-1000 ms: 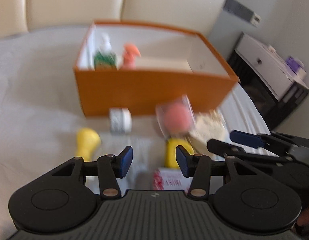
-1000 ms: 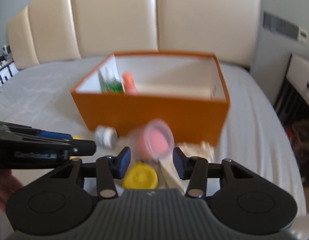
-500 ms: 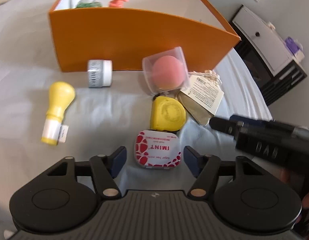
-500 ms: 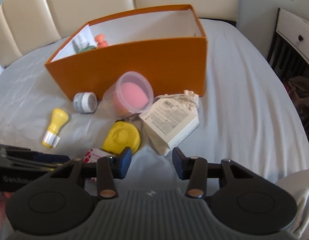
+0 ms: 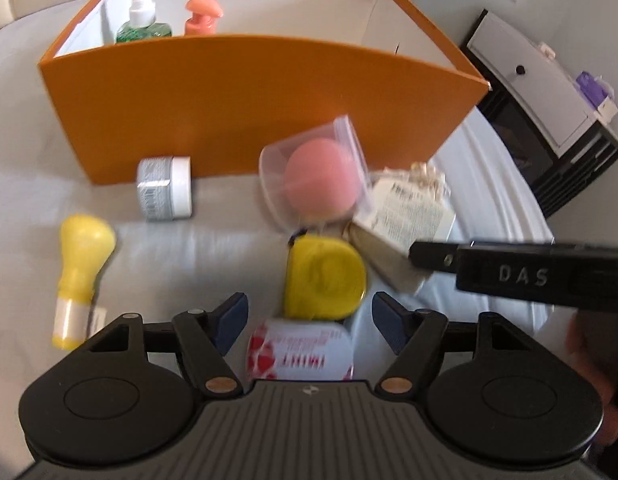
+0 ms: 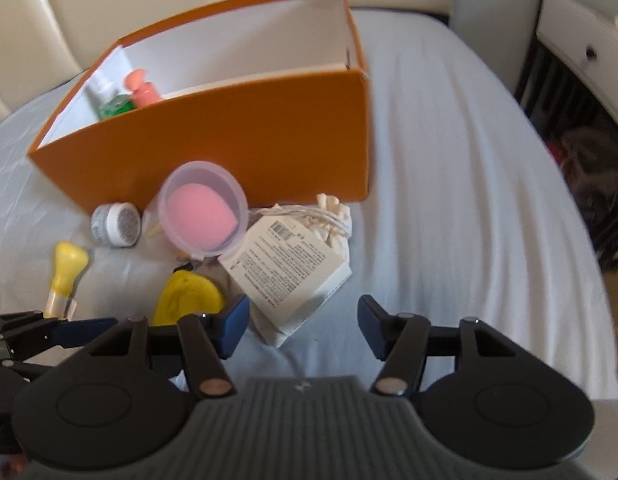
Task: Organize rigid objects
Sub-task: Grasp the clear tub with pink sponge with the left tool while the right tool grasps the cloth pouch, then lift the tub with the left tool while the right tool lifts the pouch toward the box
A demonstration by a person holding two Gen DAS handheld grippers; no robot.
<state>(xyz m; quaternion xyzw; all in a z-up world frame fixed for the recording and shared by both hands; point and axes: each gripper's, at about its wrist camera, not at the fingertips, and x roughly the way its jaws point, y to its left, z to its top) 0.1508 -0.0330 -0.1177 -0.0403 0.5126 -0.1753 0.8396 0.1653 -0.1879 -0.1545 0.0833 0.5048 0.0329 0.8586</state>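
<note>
Left wrist view: left gripper (image 5: 309,320) jaws opening, straddling mint tin (image 5: 301,354) at bottom centre, not pinching. Right gripper (image 6: 303,326) jaws opening, empty, over pouch (image 6: 293,276). Approach step. Next: lower, close, carry to box (image 5: 249,108).

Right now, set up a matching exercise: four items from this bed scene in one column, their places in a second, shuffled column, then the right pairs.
Things:
1. green spray bottle with white nozzle
2. pink sponge in clear plastic cup
3. red-and-white mint tin
4. yellow bulb-topped bottle

Places:
A. between the left gripper's opening fingers
B. lying far left on the sheet
C. inside the orange cardboard box
D. tipped over, just in front of the box

Pairs: 1-C, 2-D, 3-A, 4-B
</note>
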